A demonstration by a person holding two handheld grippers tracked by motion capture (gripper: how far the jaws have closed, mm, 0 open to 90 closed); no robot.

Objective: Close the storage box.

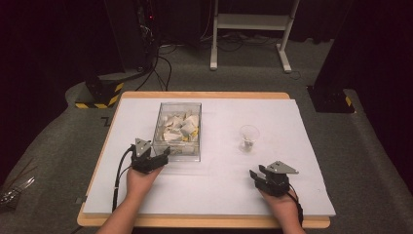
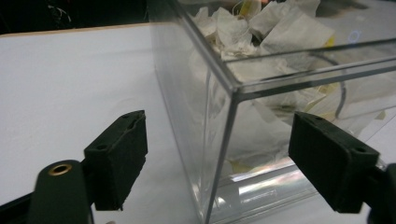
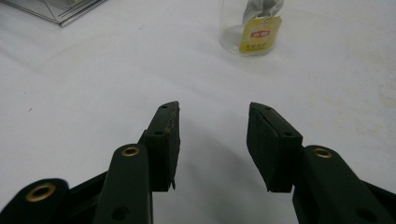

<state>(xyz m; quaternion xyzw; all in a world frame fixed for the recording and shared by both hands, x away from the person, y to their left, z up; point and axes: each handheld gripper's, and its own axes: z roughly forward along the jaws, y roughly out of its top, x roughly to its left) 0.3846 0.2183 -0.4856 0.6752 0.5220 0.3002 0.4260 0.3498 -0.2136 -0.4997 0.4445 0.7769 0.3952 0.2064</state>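
Left gripper [image 1: 164, 153]: jaws spread wide, forearm angled in from bottom | Right gripper [image 1: 256, 174]: jaws half apart, nothing between, low over surface, wrist straight.

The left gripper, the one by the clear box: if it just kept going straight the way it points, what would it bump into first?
Most likely the near corner of the clear box of tea bags: the left gripper has its open jaws either side of that corner edge, not yet touching.

One clear box [image 1: 160, 127] of many tea bags [image 1: 181, 127] — one glass cup [image 1: 249, 137] — two grippers.
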